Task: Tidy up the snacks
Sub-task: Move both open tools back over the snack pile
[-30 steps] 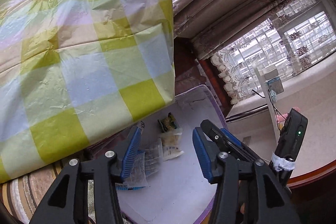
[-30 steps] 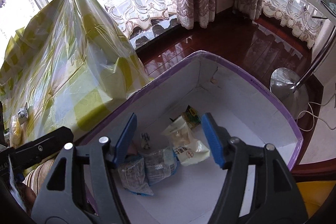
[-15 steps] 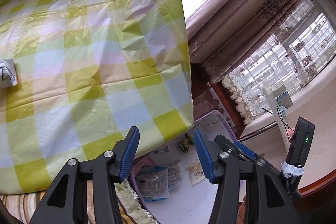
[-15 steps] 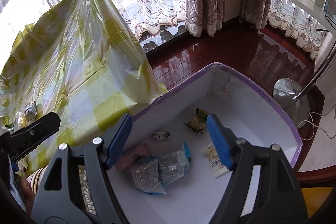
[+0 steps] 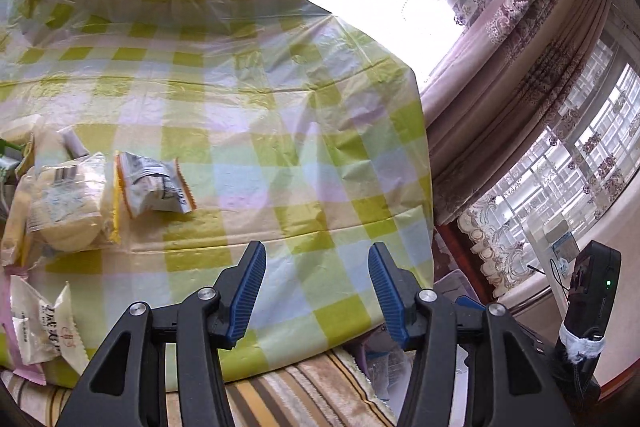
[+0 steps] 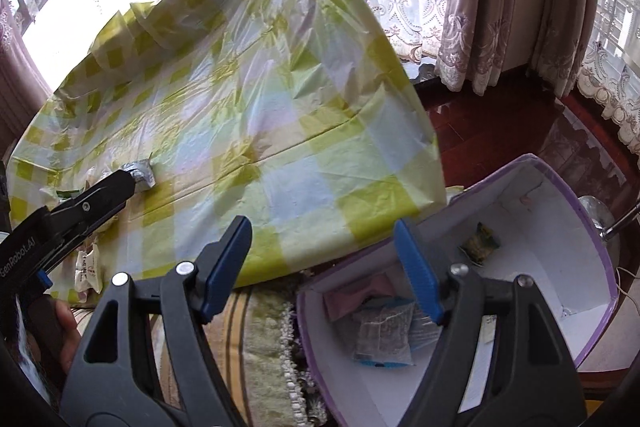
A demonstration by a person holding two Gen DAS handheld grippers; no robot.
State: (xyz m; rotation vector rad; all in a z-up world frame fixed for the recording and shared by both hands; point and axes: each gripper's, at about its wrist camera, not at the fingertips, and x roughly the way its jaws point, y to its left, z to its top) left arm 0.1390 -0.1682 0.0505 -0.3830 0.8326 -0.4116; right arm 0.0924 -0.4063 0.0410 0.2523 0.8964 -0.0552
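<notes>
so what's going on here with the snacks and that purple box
A person is sorting snacks with a handheld gripper in each hand. Both the left gripper and the right gripper are open and empty, above the checked tablecloth. Several snack packets lie on the table at the left. The purple box beside the table already holds a few packets.

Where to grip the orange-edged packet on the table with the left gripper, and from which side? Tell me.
Take the orange-edged packet across its puffy middle, coming down from above with the left gripper, which is open and empty. It lies flat on the tablecloth, so the crimped ends sit too low to pinch. Its right side is free; a pale bag crowds its left.
</notes>
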